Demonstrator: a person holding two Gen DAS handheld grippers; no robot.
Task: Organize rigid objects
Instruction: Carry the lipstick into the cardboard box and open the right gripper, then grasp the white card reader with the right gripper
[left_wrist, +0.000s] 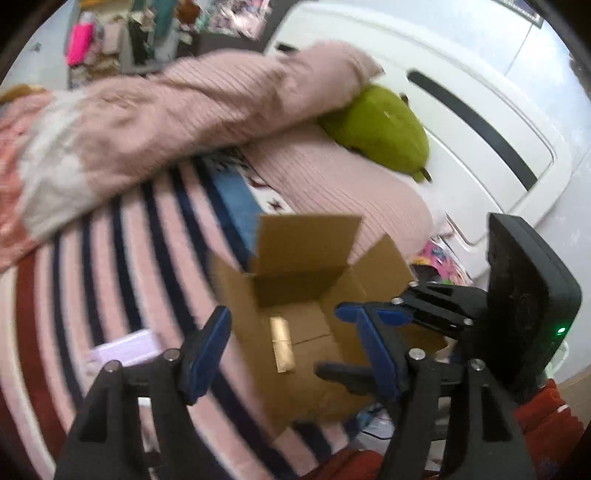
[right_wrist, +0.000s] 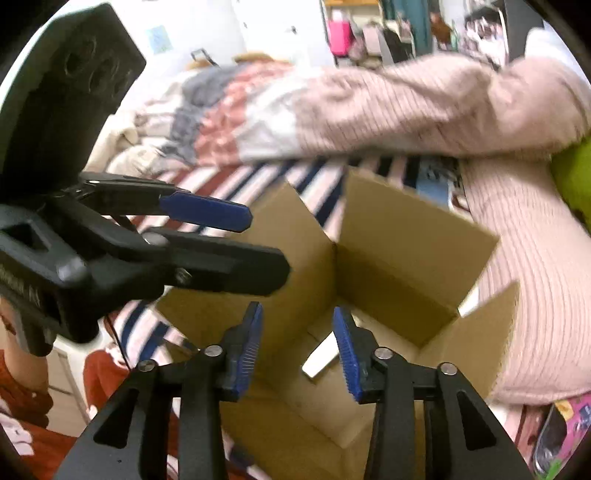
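Lower left in the left wrist view, a flat pale card (left_wrist: 123, 350) lies on the striped blanket (left_wrist: 110, 258), just left of the left gripper (left_wrist: 291, 336), whose jaws gape empty. Centre frame, the cardboard box (left_wrist: 295, 288) stands open, a small gold bar (left_wrist: 282, 345) lying lengthwise on its matte floor. Rightward, the right gripper (right_wrist: 297, 350) hangs over that box, also parted and empty.

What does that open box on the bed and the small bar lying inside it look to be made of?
Box: plain brown cardboard, matte, with folded flaps and creases. Bar: looks like shiny gold foil or metallic wrap, catching light; blur leaves it uncertain.
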